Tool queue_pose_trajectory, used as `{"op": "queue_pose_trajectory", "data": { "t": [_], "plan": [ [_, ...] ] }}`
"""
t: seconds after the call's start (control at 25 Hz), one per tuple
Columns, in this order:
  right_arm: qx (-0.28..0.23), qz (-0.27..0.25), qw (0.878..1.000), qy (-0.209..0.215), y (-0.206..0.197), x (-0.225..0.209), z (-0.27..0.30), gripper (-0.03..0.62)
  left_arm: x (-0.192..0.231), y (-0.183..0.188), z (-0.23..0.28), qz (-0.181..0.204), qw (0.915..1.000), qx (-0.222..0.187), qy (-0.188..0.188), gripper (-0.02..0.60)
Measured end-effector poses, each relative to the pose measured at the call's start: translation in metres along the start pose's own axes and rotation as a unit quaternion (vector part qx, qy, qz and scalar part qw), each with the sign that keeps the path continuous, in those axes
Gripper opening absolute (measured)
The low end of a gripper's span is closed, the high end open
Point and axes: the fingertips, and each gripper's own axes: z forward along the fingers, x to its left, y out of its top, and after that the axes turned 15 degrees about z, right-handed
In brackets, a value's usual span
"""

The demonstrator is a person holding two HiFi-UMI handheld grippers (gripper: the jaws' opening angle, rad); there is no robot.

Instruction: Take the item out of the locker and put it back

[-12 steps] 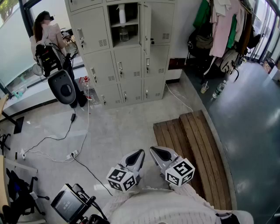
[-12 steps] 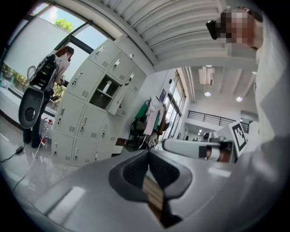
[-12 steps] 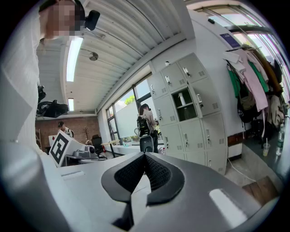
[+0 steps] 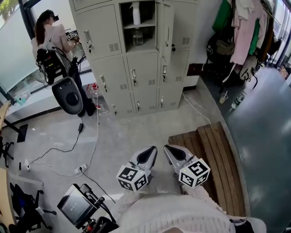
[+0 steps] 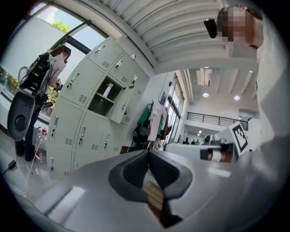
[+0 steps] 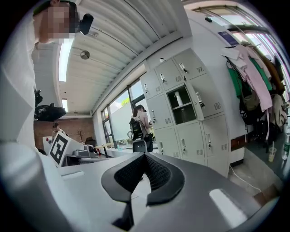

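Note:
A grey bank of lockers stands across the floor ahead. One upper compartment is open, its door swung to the right. A white bottle stands on its upper shelf and a clear bottle below it. The open compartment shows small in the left gripper view, and as a dark opening in the right gripper view. My left gripper and right gripper are held low and close to my body, far from the lockers. Both are shut with nothing between the jaws.
A person with a backpack stands left of the lockers beside a grey pod-shaped device. Cables cross the floor. A wooden platform lies to my right. Hanging clothes fill the far right. A screen device sits at lower left.
The lockers sit lower and a little larger in the head view, and the whole scene has shifted right. Both grippers stay shut and side by side.

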Motion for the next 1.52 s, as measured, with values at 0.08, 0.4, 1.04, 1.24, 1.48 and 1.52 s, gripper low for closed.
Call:
{"op": "queue_pose_trajectory", "data": {
  "t": [0.08, 0.4, 1.04, 1.24, 1.48, 1.52],
  "plan": [
    [-0.007, -0.007, 1.000, -0.008, 0.020, -0.011, 0.039, -0.002, 0.038, 0.010, 0.018, 0.004, 0.9999, 0.007, -0.007, 0.008],
    [-0.039, -0.028, 0.998, -0.031, 0.087, -0.054, 0.161, -0.002, 0.166, 0.033, 0.081, 0.017, 0.9993, 0.026, -0.021, 0.008],
    [-0.018, -0.032, 0.999, 0.014, 0.144, -0.117, 0.314, 0.000, 0.304, 0.048, 0.176, 0.013, 0.9998, 0.009, -0.015, 0.008],
    [-0.042, -0.074, 0.996, 0.036, 0.204, -0.144, 0.375, 0.000, 0.372, 0.086, 0.225, 0.040, 0.9990, -0.014, 0.017, 0.008],
    [-0.047, -0.085, 0.994, 0.044, 0.254, -0.194, 0.431, 0.000, 0.429, 0.125, 0.289, 0.066, 0.9962, -0.042, 0.037, 0.008],
    [-0.047, -0.086, 0.994, 0.047, 0.259, -0.201, 0.439, 0.000, 0.436, 0.128, 0.299, 0.066, 0.9961, -0.046, 0.037, 0.008]
  ]
}}
